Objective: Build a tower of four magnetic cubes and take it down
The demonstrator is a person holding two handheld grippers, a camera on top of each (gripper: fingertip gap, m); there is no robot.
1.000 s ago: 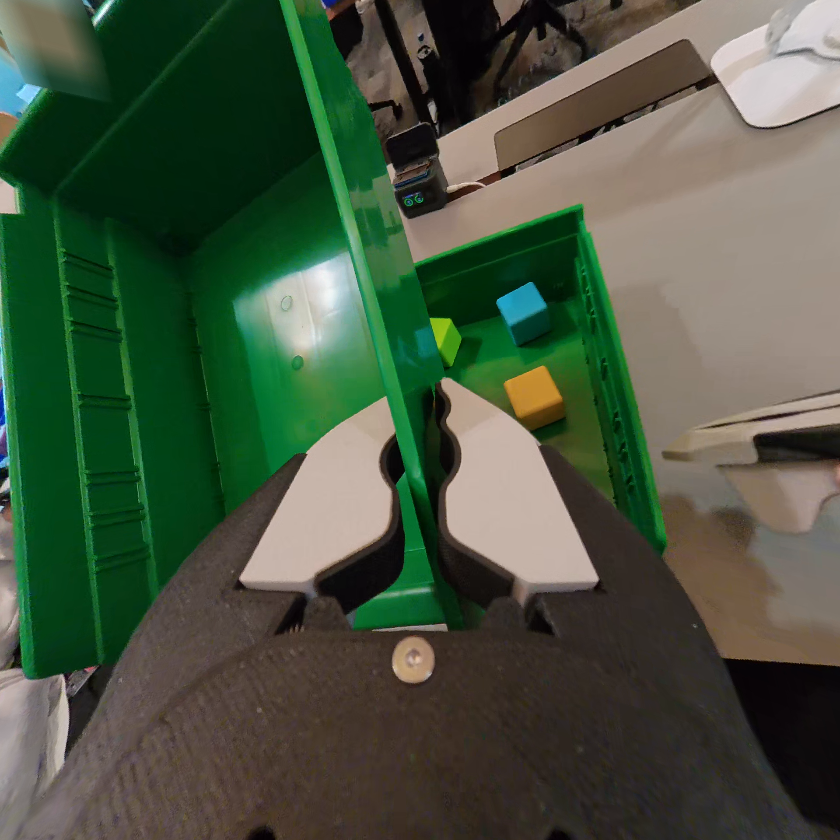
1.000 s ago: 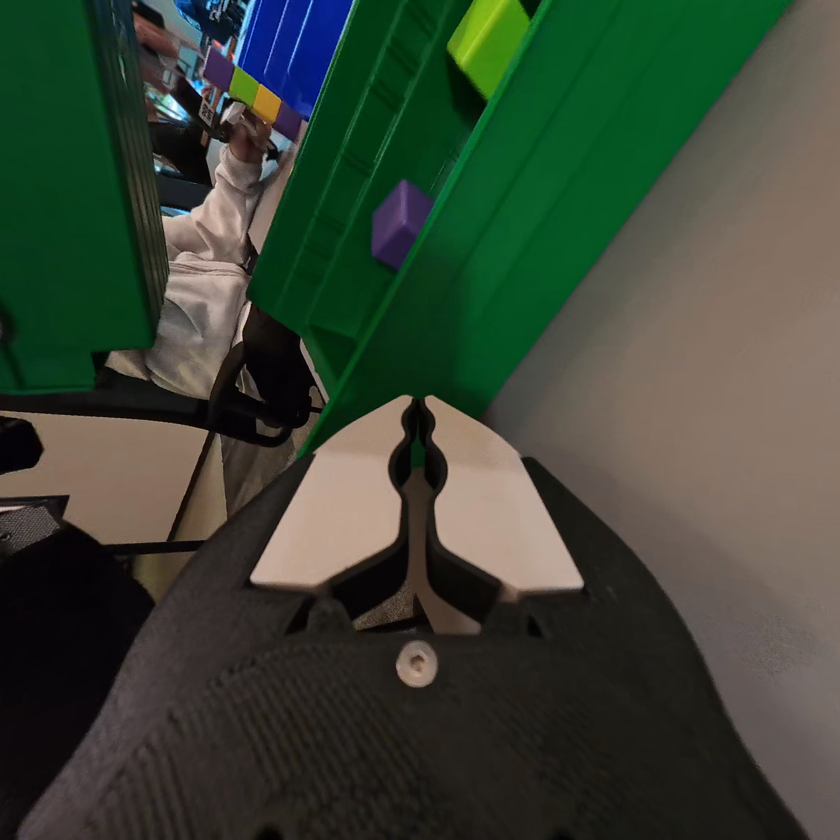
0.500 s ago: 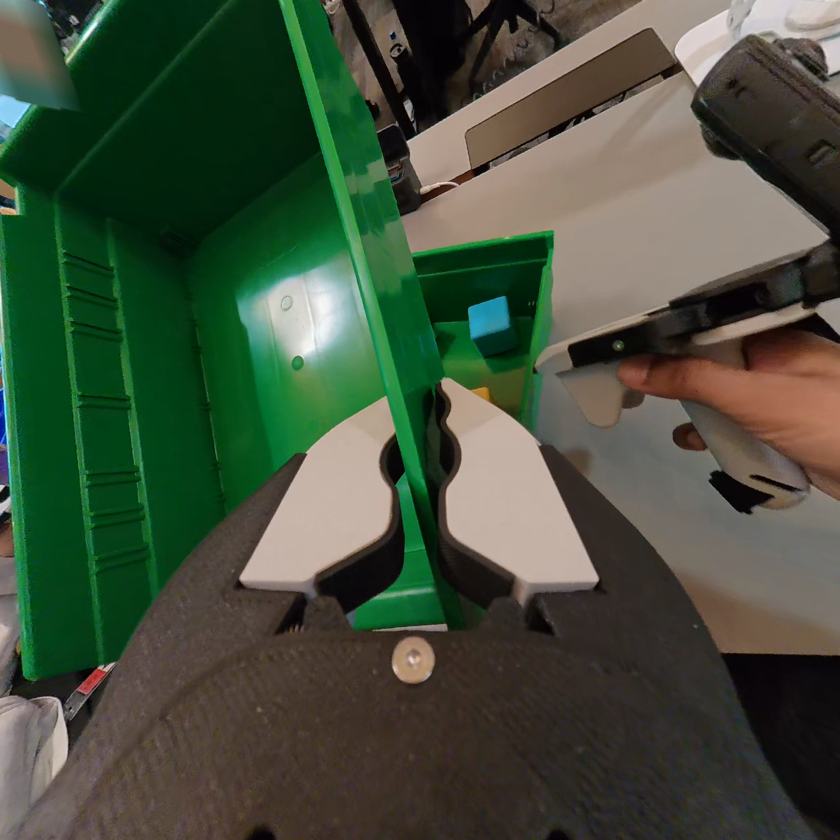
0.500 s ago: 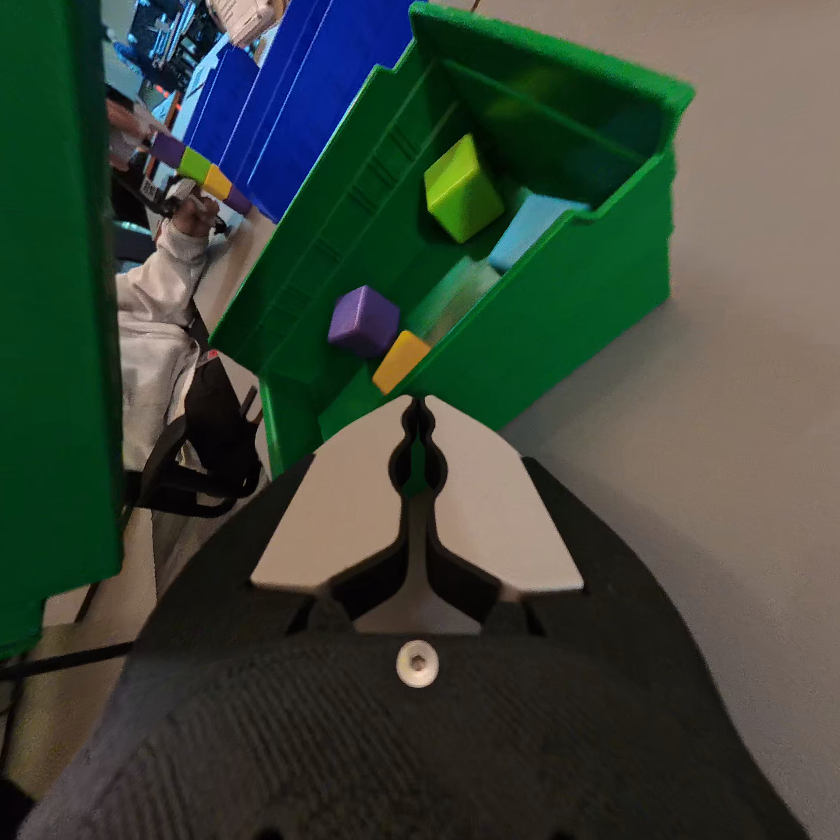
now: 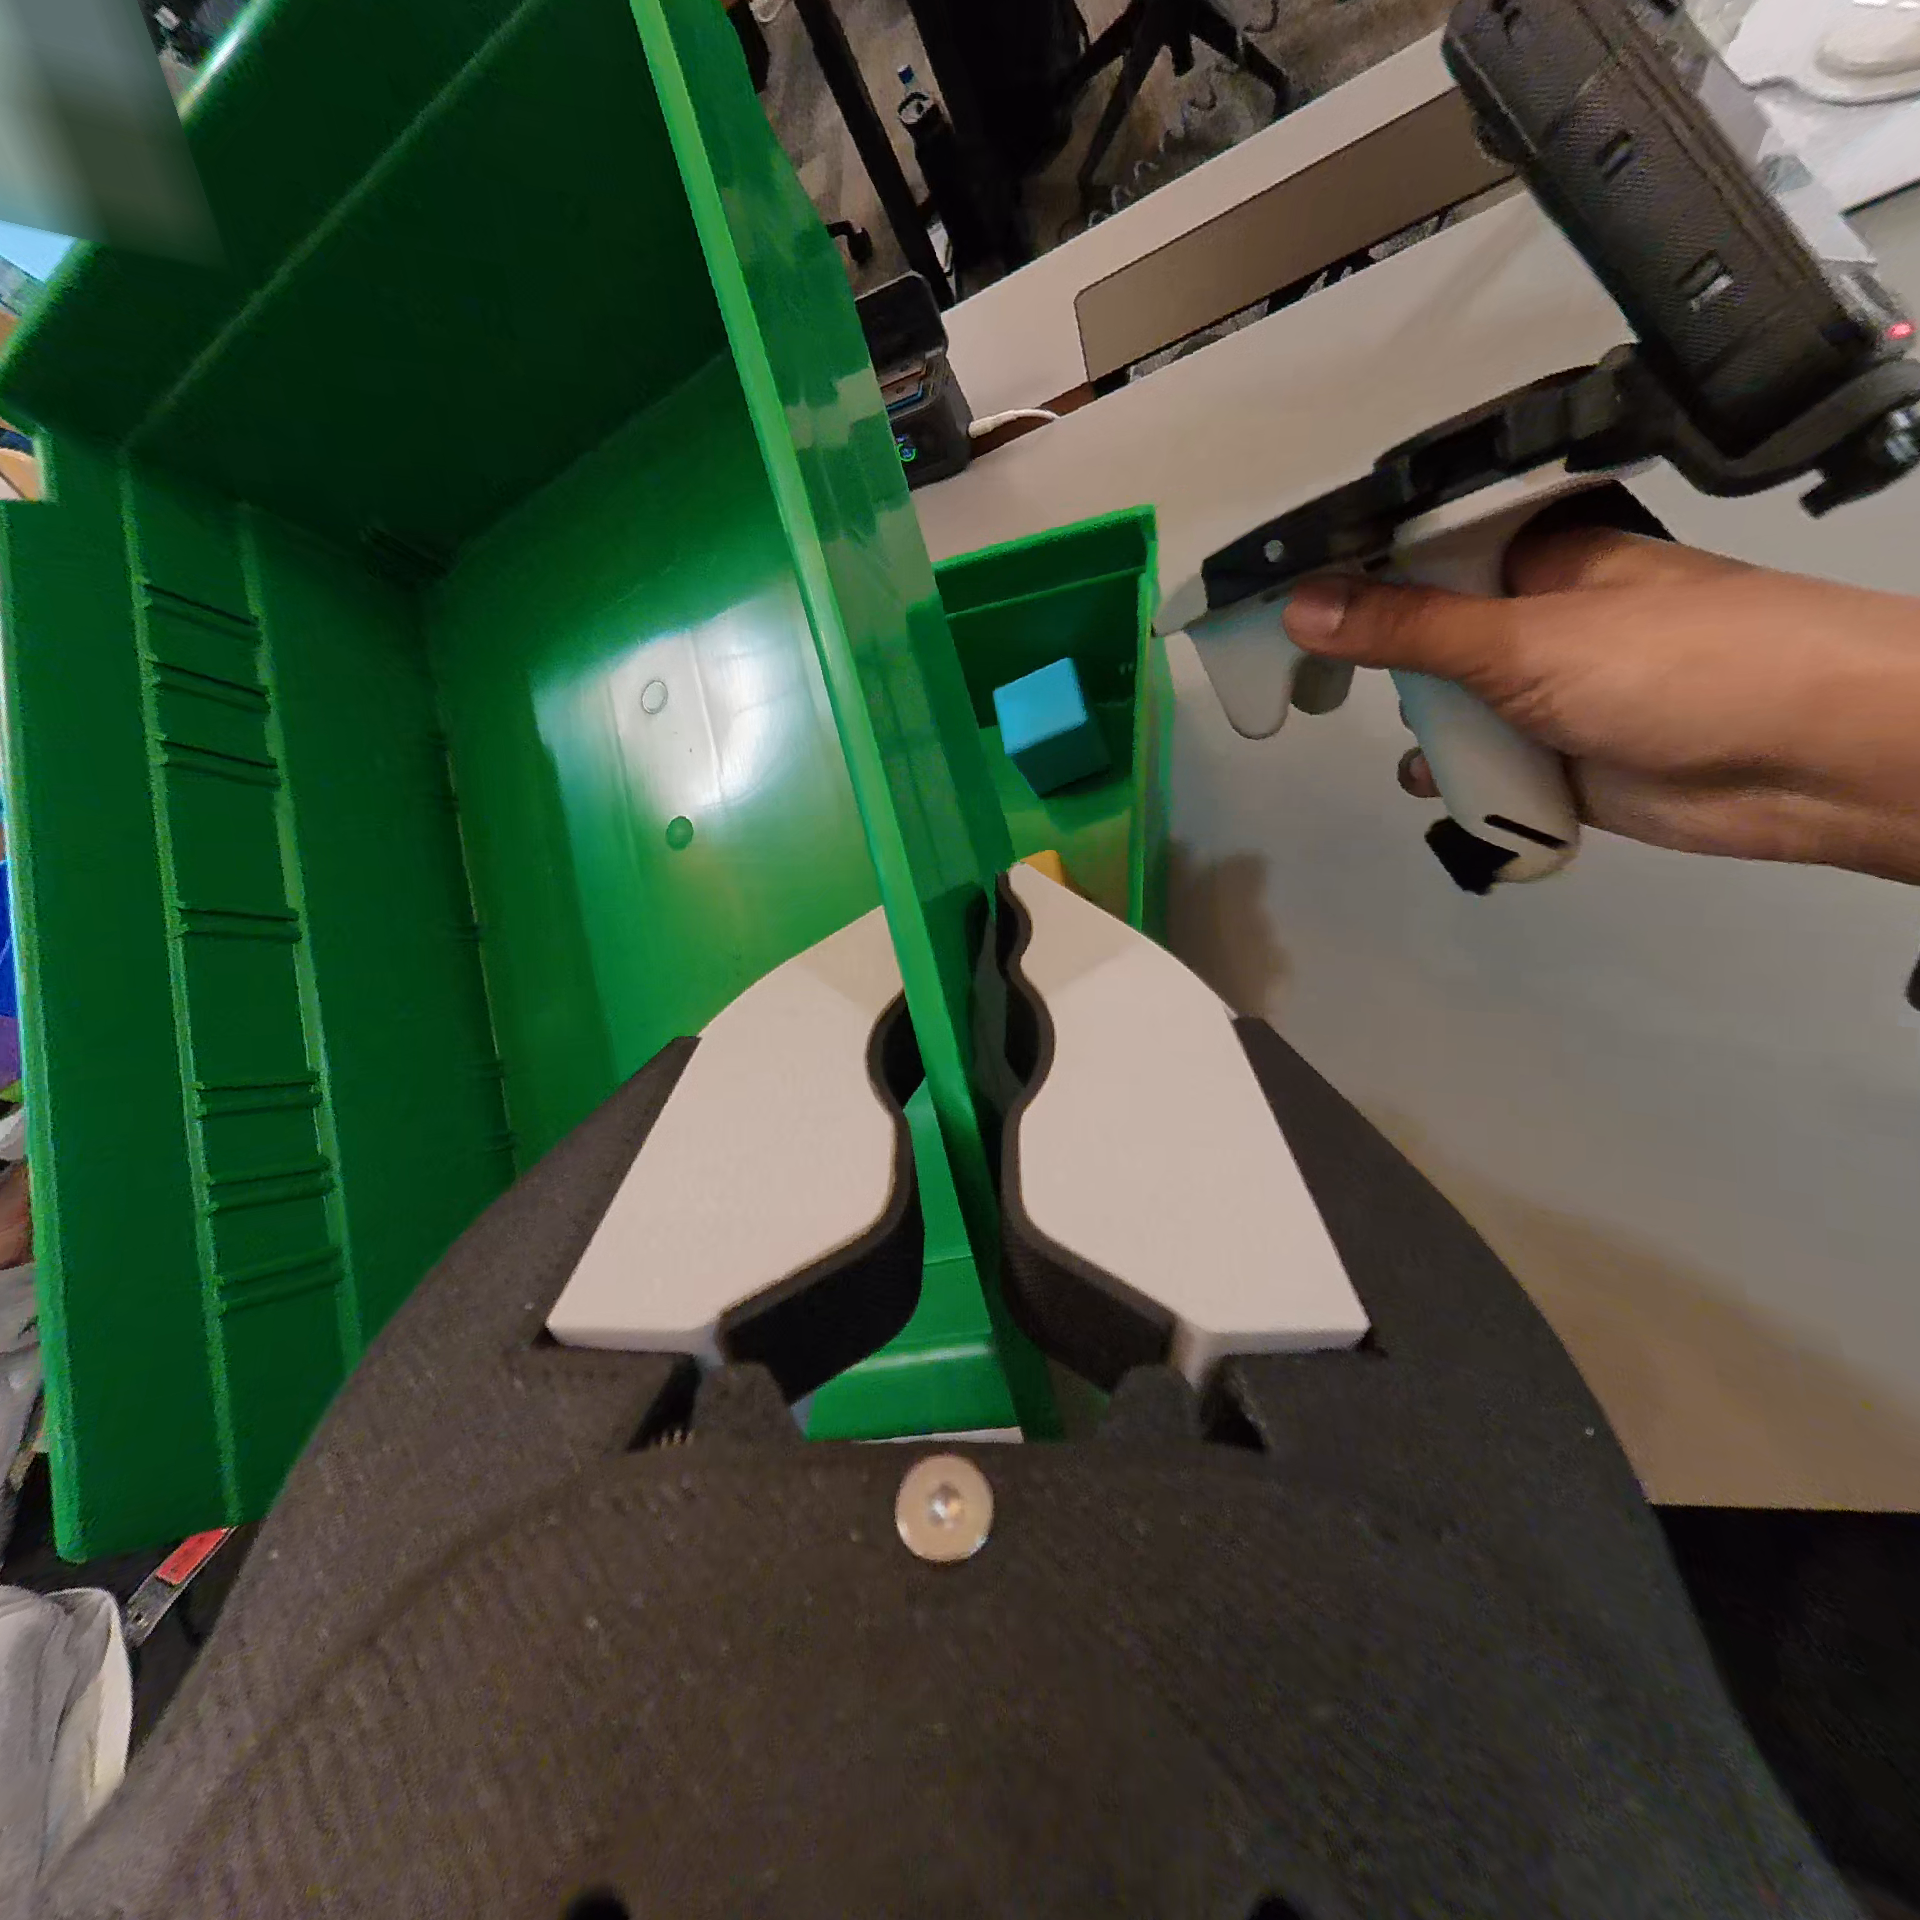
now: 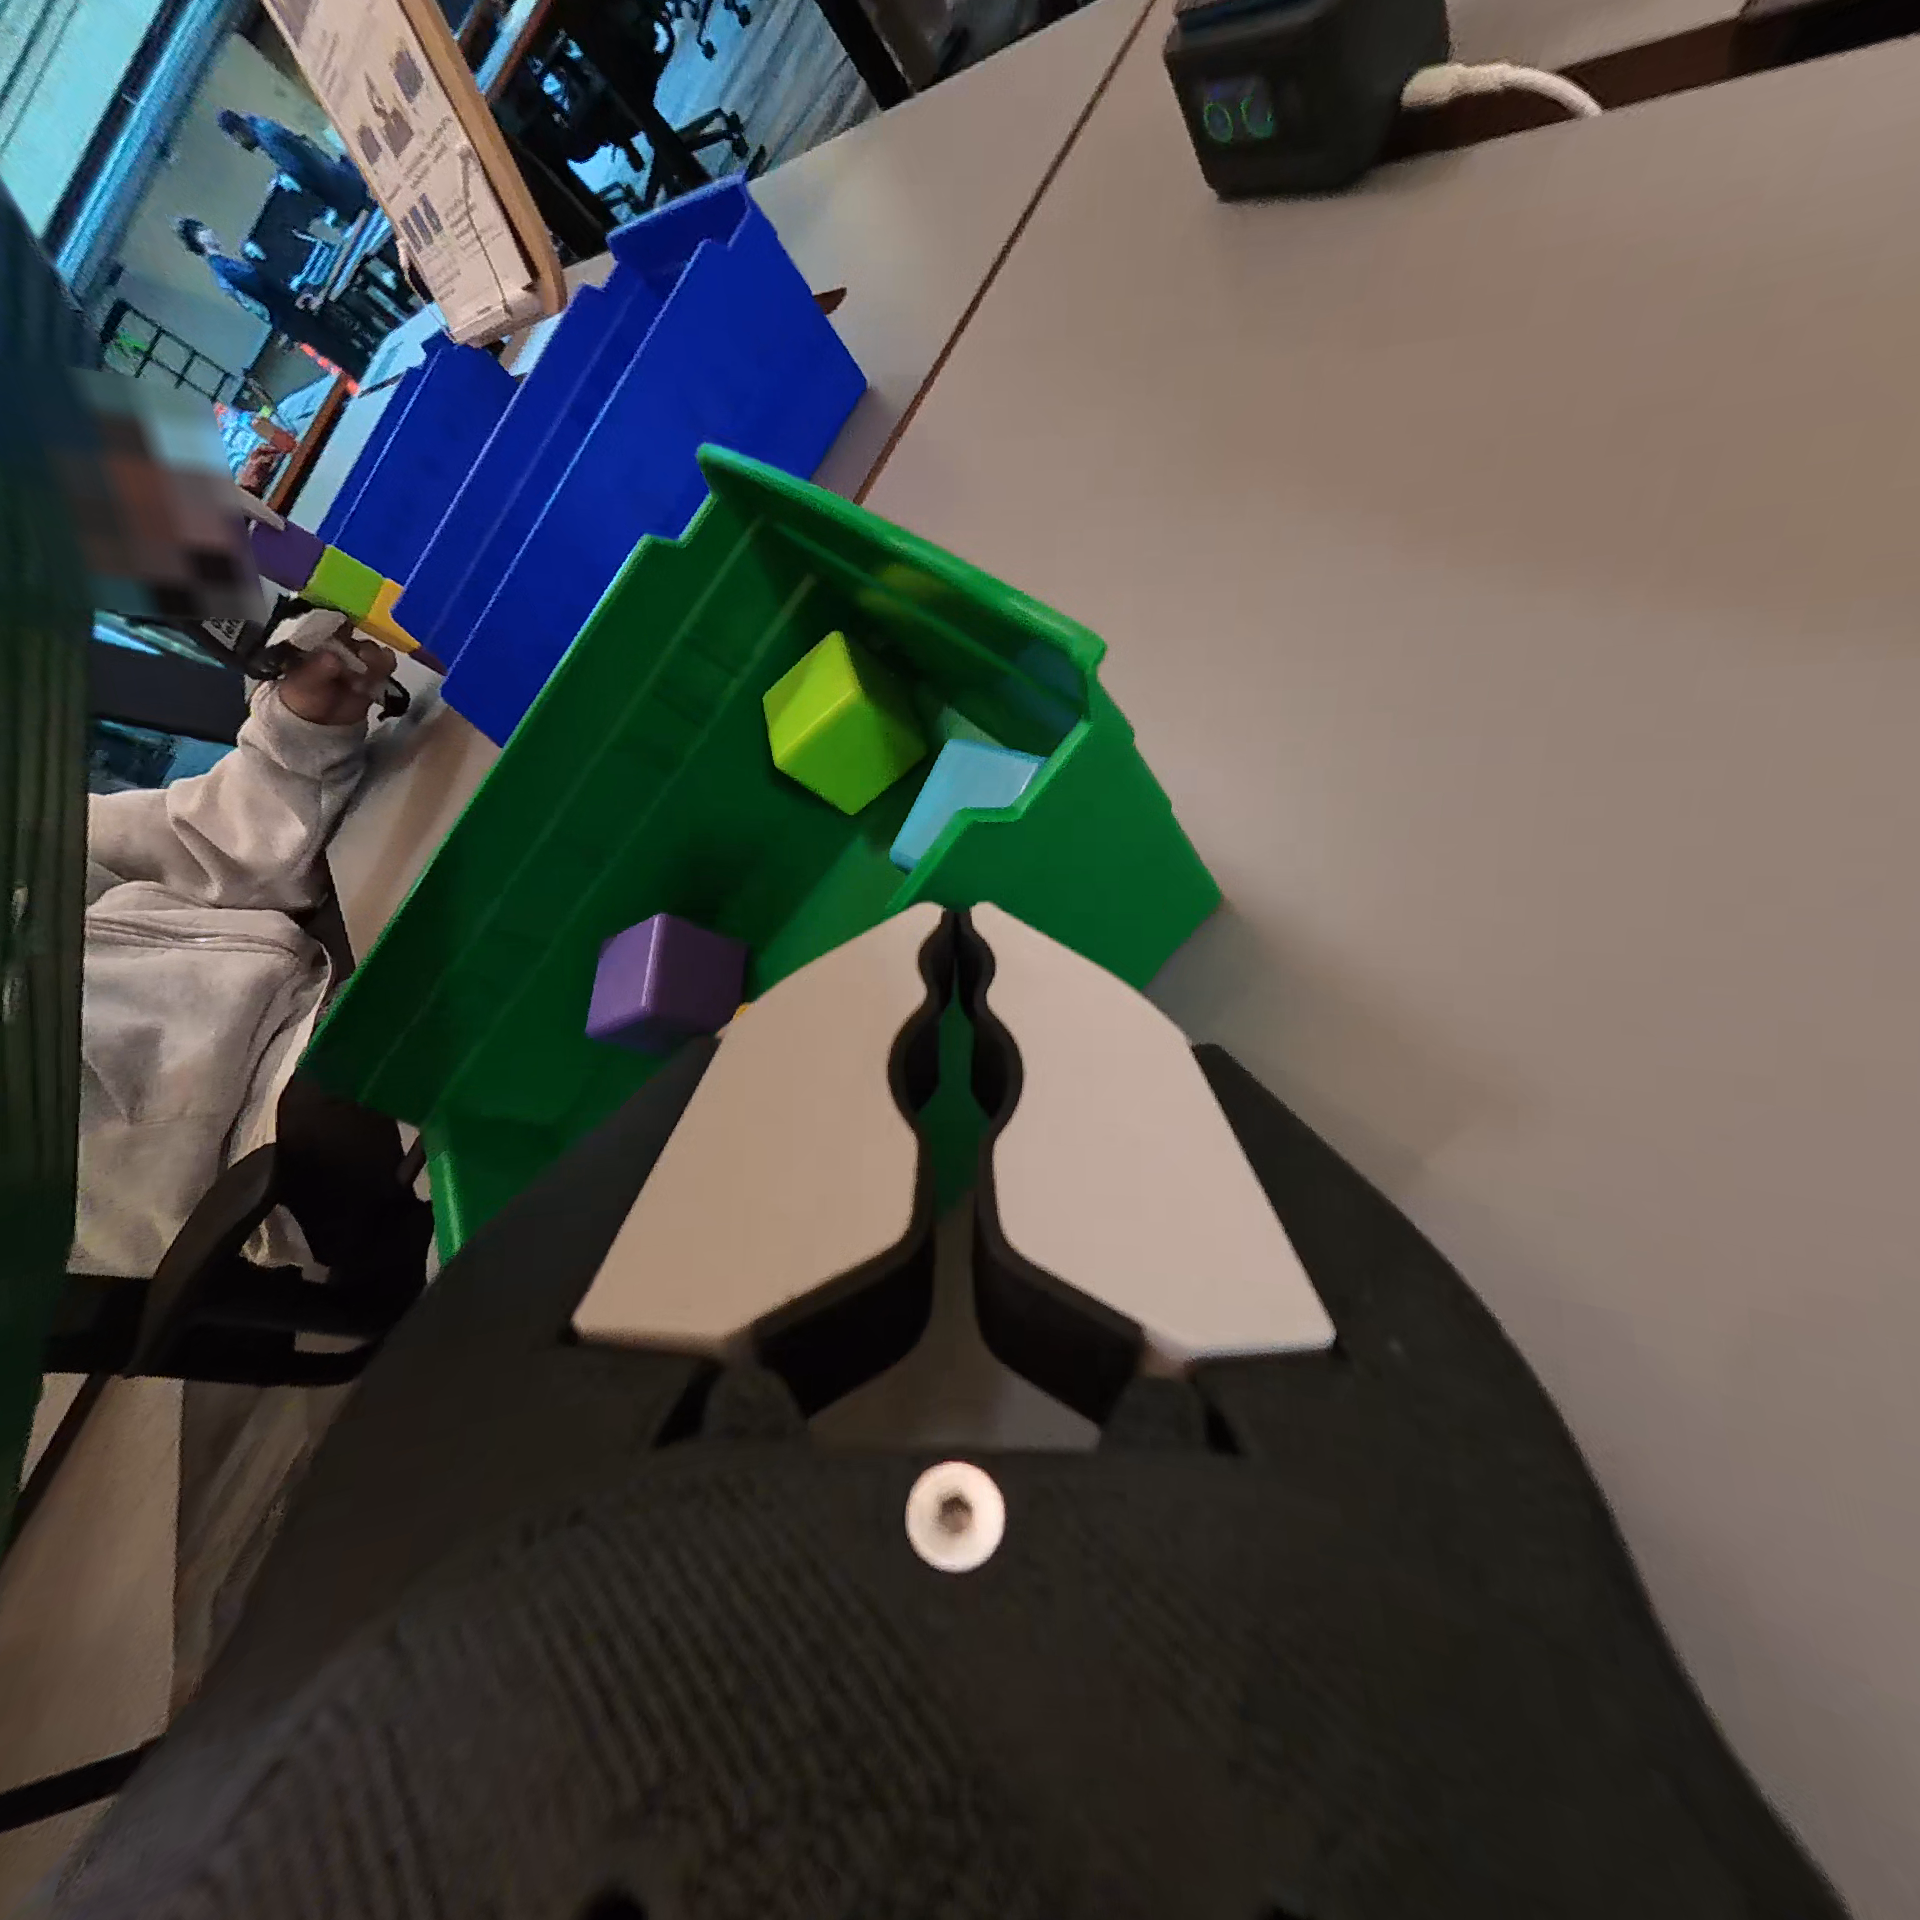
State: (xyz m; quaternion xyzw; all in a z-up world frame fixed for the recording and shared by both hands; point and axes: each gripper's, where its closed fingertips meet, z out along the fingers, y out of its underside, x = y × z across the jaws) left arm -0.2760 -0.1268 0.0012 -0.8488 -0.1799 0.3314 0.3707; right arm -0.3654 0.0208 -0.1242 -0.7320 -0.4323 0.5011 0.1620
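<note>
While the left gripper (image 5: 951,914) clamps its grey fingers on the side wall of a large empty green plastic bin (image 5: 343,665) held tilted in the air, the right gripper (image 6: 954,920) hovers with its fingers pressed together, holding nothing, at the near wall of a second green plastic bin (image 6: 1081,883) resting on the grey table (image 6: 1507,623). Inside that second bin lie loose cubes, none stacked: a lime-green cube (image 6: 844,736) beside a light blue cube (image 6: 961,800) at the far end, and a purple cube (image 6: 660,982) nearer, with a yellow cube (image 5: 1042,862) barely visible. Dark blue bins (image 6: 613,436) stand beyond.
</note>
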